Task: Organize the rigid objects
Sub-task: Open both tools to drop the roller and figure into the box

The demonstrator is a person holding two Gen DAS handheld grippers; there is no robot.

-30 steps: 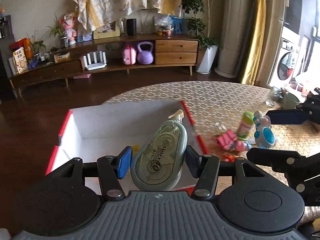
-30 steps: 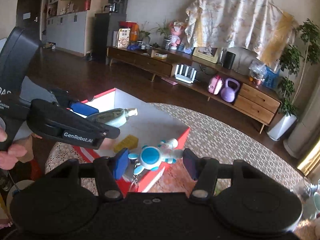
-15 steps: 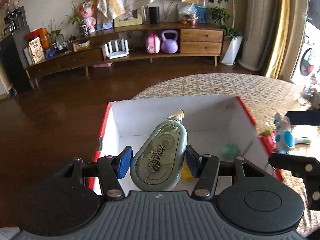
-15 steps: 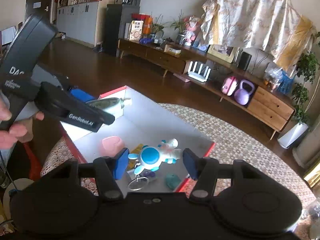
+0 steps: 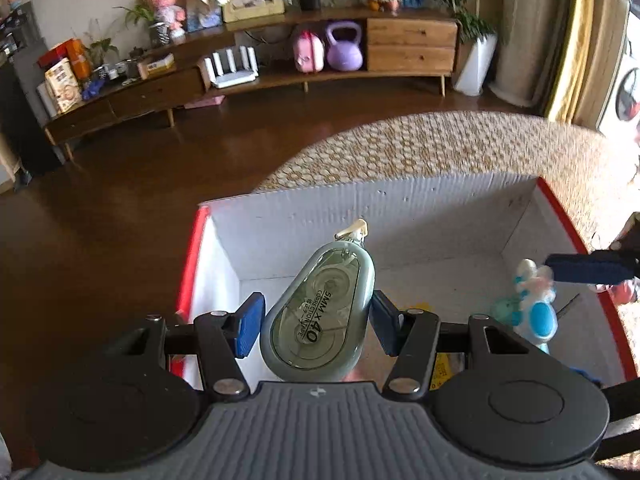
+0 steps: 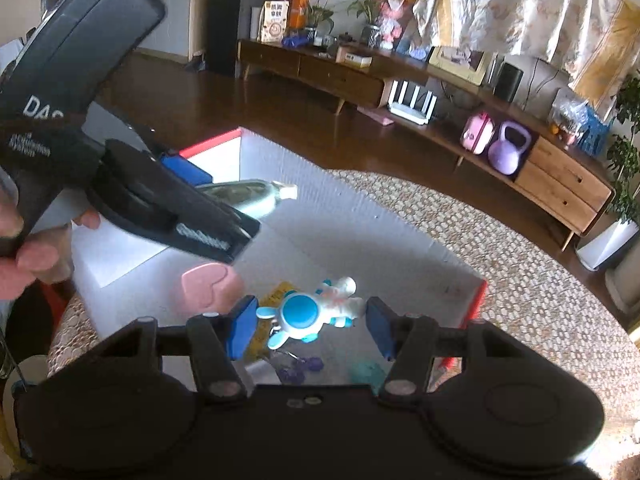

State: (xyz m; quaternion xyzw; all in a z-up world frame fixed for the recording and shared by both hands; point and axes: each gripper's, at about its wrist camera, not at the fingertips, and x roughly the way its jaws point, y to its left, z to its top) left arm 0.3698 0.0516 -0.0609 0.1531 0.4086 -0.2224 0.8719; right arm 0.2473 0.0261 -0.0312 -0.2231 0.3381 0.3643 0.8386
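Note:
My left gripper is shut on a grey-green correction tape dispenser and holds it above the white box with red rims. My right gripper is shut on a blue and white astronaut keychain and holds it over the same box. In the right wrist view the left gripper shows at the left with the dispenser. In the left wrist view the keychain shows at the right. A pink heart piece, a yellow piece and a teal piece lie in the box.
The box stands on a round table with a woven cloth. Beyond it are dark wood floor and a long low cabinet with a purple kettlebell. A hand holds the left gripper.
Both grippers have moved over the box and lower toward it, each still holding its object. The loose items on the table have left the left wrist view.

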